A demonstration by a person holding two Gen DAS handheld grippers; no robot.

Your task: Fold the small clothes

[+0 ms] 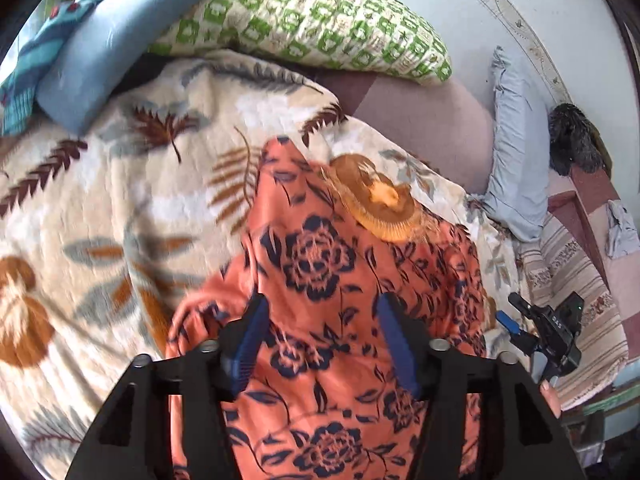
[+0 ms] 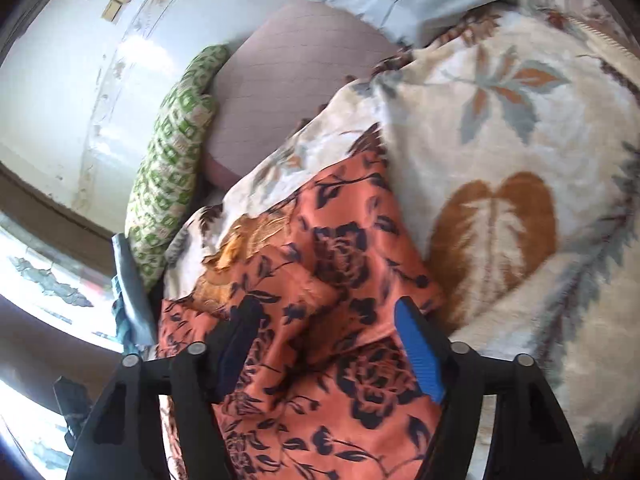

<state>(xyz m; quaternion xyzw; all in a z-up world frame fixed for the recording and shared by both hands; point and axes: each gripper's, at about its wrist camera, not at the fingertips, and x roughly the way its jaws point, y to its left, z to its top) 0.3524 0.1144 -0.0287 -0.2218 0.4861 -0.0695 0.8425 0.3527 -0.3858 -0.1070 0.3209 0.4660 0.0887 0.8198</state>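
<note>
An orange garment with dark blue flowers (image 1: 320, 248) (image 2: 340, 248) lies rumpled on a cream blanket with a leaf print (image 1: 120, 200) (image 2: 500, 120). My left gripper (image 1: 322, 314) hangs over the garment's near part with its blue-padded jaws wide apart; cloth shows between them, and the pads do not press on it. My right gripper (image 2: 326, 318) likewise stands open above the garment, at a folded-over flap. In the left wrist view the right gripper (image 1: 514, 312) appears at the garment's right edge, with a fingertip of the person's hand behind it.
A green-and-cream patterned pillow (image 1: 312, 16) (image 2: 172, 160) lies at the head of the bed against the pale wall. Blue cloths (image 1: 120, 40) are heaped at the far left. A light blue pillow (image 1: 516, 160), a dark furry thing (image 1: 572, 140) and a striped cover (image 1: 576, 272) lie to the right.
</note>
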